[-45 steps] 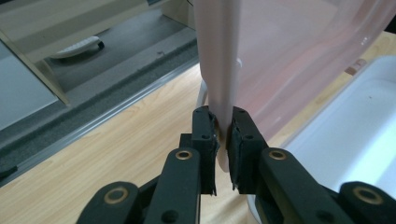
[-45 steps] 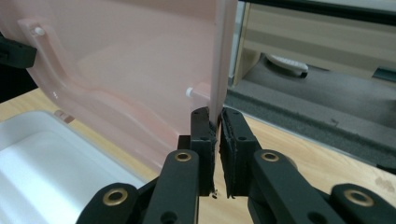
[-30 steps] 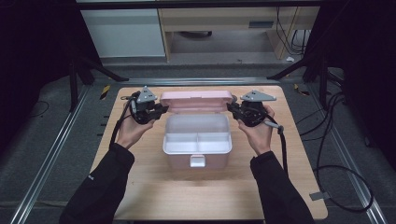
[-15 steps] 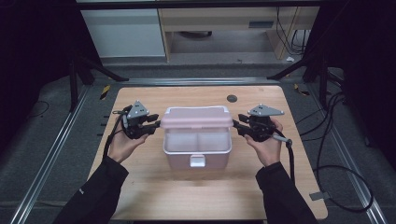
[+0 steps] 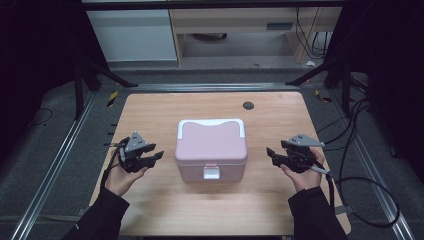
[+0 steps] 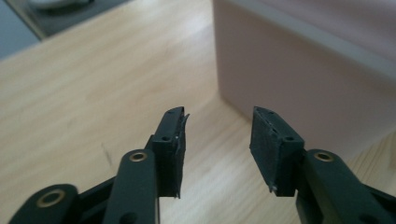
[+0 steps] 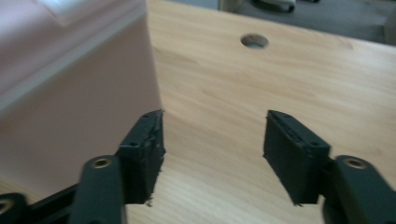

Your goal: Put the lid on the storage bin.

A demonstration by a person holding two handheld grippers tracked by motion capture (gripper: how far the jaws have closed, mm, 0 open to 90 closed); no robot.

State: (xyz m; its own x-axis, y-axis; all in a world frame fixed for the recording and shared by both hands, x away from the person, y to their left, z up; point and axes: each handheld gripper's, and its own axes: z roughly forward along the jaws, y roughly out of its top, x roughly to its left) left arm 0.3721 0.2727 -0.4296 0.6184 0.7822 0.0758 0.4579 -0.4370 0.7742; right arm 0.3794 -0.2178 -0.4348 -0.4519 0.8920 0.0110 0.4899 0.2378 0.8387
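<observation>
Grippers, left [image 5: 152, 157] and right [image 5: 273, 155], flank the closed pink box [image 5: 211, 145], fingers parted, empty; an uneven squeeze could skew it.

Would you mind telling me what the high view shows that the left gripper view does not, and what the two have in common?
The high view alone takes in the whole pink box: its closed lid, the white latch on the front, both hands, the right gripper and the round hole in the table. The left gripper view alone gives a close look at the left gripper, with its ridged black pads apart and nothing between them. Both show the box's pink side wall and the wooden tabletop beside it.
</observation>
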